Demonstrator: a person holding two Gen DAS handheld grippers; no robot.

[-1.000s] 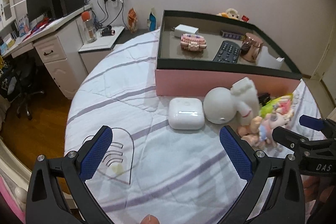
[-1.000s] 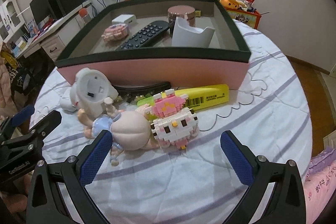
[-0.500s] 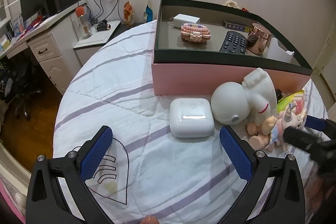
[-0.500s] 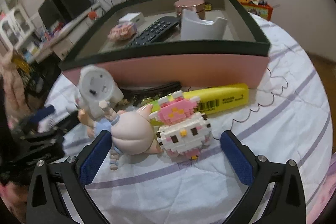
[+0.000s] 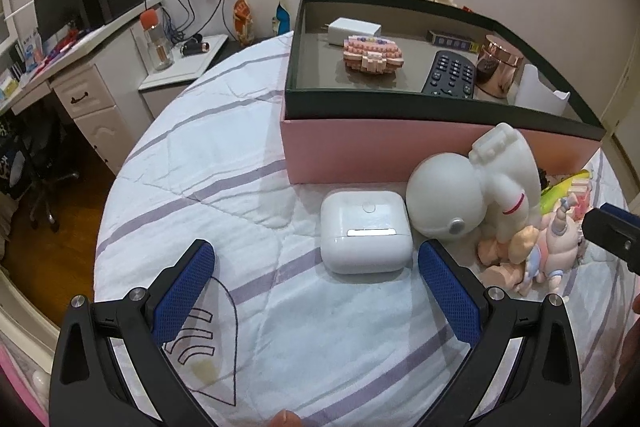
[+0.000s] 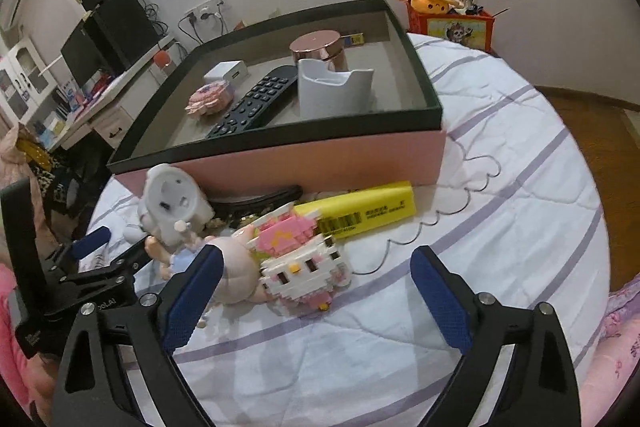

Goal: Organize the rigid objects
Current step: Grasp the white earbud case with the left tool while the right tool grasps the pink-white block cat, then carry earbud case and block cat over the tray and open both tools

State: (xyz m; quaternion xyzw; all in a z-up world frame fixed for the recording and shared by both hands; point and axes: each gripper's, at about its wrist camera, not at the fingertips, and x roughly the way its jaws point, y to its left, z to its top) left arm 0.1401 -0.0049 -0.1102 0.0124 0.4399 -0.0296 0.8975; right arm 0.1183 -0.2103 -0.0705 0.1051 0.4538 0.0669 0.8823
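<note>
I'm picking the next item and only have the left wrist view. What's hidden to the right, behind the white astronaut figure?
Observer: A yellow highlighter lies in front of the pink box.
Operator: Anything nearer than that?
Observer: A pink-and-white block cat, lying against a doll.
Operator: Where's the right hand-held gripper?
Observer: The right hand-held gripper is closing with the block cat between its fingers, not yet pressed.

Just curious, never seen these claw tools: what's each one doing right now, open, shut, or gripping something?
Left gripper: open, holding nothing.
Right gripper: open and closing, block cat figure between its pads, not yet gripped.
</note>
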